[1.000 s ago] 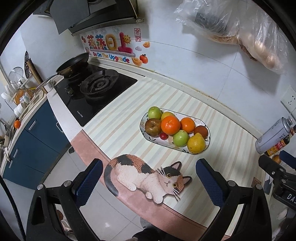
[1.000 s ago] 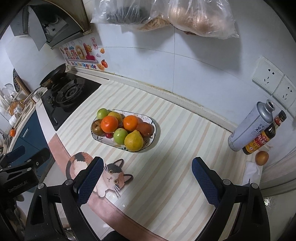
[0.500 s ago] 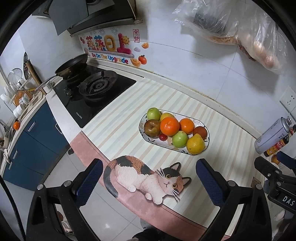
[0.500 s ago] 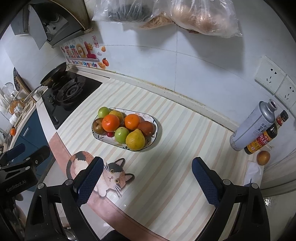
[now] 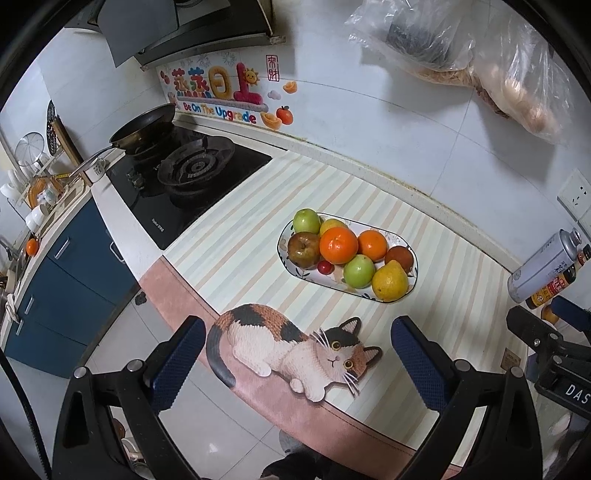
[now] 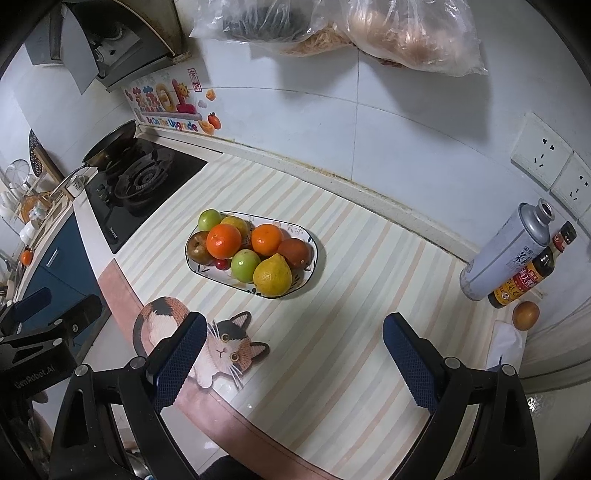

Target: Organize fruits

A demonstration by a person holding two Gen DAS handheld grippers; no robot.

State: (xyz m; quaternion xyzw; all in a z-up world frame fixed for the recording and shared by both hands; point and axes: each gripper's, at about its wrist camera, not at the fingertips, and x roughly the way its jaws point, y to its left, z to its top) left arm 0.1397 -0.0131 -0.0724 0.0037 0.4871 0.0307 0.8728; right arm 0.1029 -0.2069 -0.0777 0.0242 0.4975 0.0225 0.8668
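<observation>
An oval patterned plate [image 5: 413,275] [image 6: 314,266] sits on the striped counter, piled with fruit: two oranges [image 5: 338,245] [image 6: 223,241], green apples [image 5: 359,271] [image 6: 245,265], a yellow pear-shaped fruit [image 5: 390,281] [image 6: 272,275], a brown-red apple [image 5: 303,249], a small red cherry-like fruit [image 5: 324,267]. A lone orange fruit [image 6: 525,315] lies at the far right by the bottles. My left gripper [image 5: 297,356] is open and empty, above the counter's front edge. My right gripper [image 6: 291,354] is open and empty, nearer than the plate.
A cat-shaped mat [image 5: 291,345] [image 6: 218,347] lies at the counter's front edge. A gas hob [image 5: 192,173] with a pan [image 5: 144,123] is at the left. A metal can [image 6: 506,251] and sauce bottle [image 6: 532,273] stand at the right. Bags [image 6: 369,33] hang on the wall.
Both grippers have drifted slightly; the plate sits a little to the left in the left view and a little to the right in the right view. Both stay open.
</observation>
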